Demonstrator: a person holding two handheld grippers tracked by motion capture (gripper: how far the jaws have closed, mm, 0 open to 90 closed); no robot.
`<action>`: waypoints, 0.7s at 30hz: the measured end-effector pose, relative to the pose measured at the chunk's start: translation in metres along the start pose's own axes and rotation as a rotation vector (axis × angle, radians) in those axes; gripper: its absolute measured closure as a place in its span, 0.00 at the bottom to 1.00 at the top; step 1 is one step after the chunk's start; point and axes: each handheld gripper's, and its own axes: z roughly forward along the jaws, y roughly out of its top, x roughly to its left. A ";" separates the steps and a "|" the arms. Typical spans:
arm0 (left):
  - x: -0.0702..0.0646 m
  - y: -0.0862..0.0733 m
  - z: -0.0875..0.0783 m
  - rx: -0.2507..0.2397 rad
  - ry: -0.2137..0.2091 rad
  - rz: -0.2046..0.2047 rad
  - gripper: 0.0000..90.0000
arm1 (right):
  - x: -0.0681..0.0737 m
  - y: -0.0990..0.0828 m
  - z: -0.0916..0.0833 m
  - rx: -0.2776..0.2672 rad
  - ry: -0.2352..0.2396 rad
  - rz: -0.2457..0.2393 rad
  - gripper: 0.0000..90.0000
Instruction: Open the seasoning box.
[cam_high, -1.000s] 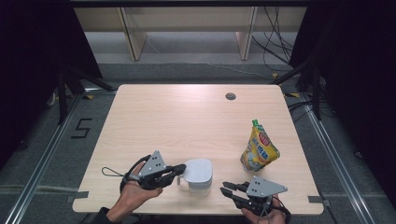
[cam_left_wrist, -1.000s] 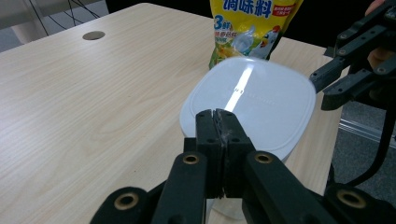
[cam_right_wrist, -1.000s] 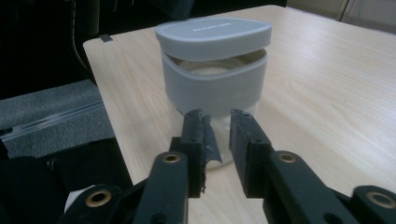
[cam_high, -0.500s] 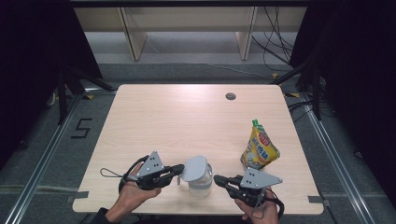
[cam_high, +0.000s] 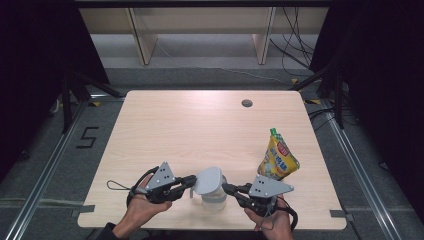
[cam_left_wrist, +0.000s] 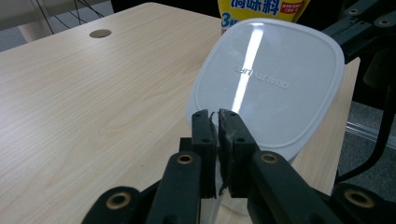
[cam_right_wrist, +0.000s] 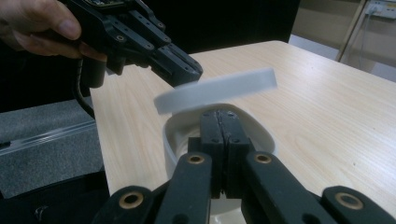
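Note:
A clear plastic container stands near the table's front edge. Its white lid is off it, held tilted above the opening. My left gripper comes in from the left and is shut on the lid's edge. Its jaws have just been opening a little, with the rim still between the pads. My right gripper comes in from the right and is shut on the container's near rim. In the right gripper view the lid hangs over the container's open mouth.
A yellow seasoning pouch stands upright at the right of the table, close behind my right gripper. A small round hole sits in the table's far side. The table's front edge lies just below both hands.
The lid lay flat on the container; now it is lifted and tilted in my left gripper. My right gripper moved left to the container and closed on its rim.

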 end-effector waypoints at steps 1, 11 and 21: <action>-0.001 -0.001 -0.001 -0.005 0.004 -0.007 0.90 | 0.000 0.002 0.002 -0.008 -0.003 -0.008 1.00; -0.010 -0.030 -0.026 0.017 0.030 -0.035 0.68 | 0.008 0.010 0.010 -0.015 0.002 -0.051 1.00; -0.009 -0.061 -0.038 0.140 0.091 -0.037 0.39 | 0.015 0.017 0.018 -0.017 0.023 -0.071 1.00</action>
